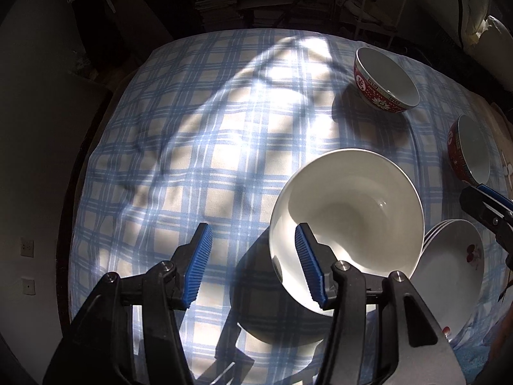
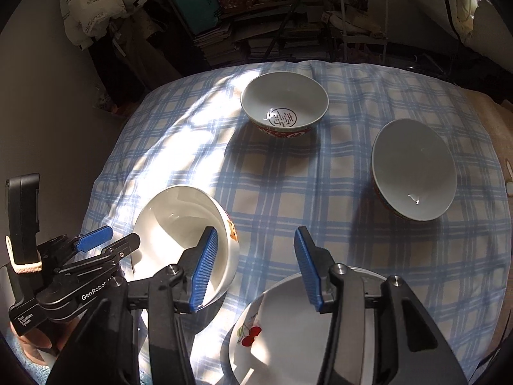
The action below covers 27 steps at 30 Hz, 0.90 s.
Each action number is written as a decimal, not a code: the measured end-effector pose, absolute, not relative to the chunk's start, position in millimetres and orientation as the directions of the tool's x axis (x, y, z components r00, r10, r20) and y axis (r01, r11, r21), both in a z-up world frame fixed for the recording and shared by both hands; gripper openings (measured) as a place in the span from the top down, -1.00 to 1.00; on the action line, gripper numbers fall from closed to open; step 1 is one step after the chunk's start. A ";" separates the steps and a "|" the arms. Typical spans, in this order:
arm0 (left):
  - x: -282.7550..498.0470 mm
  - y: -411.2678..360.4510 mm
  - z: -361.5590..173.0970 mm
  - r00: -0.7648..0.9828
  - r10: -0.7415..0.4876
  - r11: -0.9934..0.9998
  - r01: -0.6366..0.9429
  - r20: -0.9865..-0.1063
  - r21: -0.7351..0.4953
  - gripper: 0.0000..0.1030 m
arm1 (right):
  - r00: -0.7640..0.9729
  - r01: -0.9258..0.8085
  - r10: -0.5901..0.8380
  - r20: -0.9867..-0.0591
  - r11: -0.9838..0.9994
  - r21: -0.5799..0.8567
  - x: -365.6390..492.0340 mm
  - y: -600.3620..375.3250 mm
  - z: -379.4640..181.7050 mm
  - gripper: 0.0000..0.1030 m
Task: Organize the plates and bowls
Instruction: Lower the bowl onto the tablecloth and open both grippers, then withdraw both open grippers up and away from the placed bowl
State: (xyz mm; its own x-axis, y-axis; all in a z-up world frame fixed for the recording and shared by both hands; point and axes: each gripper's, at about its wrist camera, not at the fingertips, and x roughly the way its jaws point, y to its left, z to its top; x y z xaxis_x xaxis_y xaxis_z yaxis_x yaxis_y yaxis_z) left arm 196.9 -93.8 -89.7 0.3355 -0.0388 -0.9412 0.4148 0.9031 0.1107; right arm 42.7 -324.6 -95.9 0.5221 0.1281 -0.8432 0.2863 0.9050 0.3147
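The left tongs [image 1: 253, 266] stand with their blue-padded fingers [image 1: 199, 268] spread wide apart, gripping nothing. The right tongs [image 2: 253, 268] are likewise spread wide, nothing between them. In the right view, the left tongs sit at the near left.

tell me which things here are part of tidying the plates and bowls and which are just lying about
Part of the job:
- white bowl
- two red patterned bowls
- stack of cherry plates
- left gripper, open
- right gripper, open

Just lying about:
- checked tablecloth
- piles of books
- white bedding
- metal rack
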 end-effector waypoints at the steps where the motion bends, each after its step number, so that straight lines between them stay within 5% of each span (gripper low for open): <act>1: 197.8 -95.2 -84.7 0.336 -0.041 0.907 0.407 -0.941 0.106 -0.24 | 0.521 0.288 0.129 -0.844 0.904 0.316 41.3 -327.6 -92.7 -0.14; 4: 199.2 -99.0 -71.0 0.357 -0.041 0.921 0.375 -0.933 0.103 -0.69 | 0.522 0.299 0.119 -0.844 0.902 0.312 36.9 -338.4 -82.6 -0.26; 9: 195.0 -112.2 -60.0 0.356 -0.068 0.919 0.386 -0.932 0.080 -0.71 | 0.572 0.345 0.036 -0.820 0.896 0.280 23.1 -366.4 -55.9 -0.81; 13: 191.0 -129.5 -52.8 0.372 -0.080 0.910 0.406 -0.925 0.084 -0.72 | 0.597 0.355 -0.010 -0.803 0.900 0.253 15.3 -389.1 -38.4 -0.95; 27: 182.7 -222.2 -37.6 0.406 -0.178 0.864 0.500 -0.896 0.054 -0.73 | 0.640 0.408 -0.076 -0.764 0.877 0.255 -2.1 -457.6 -36.7 -0.97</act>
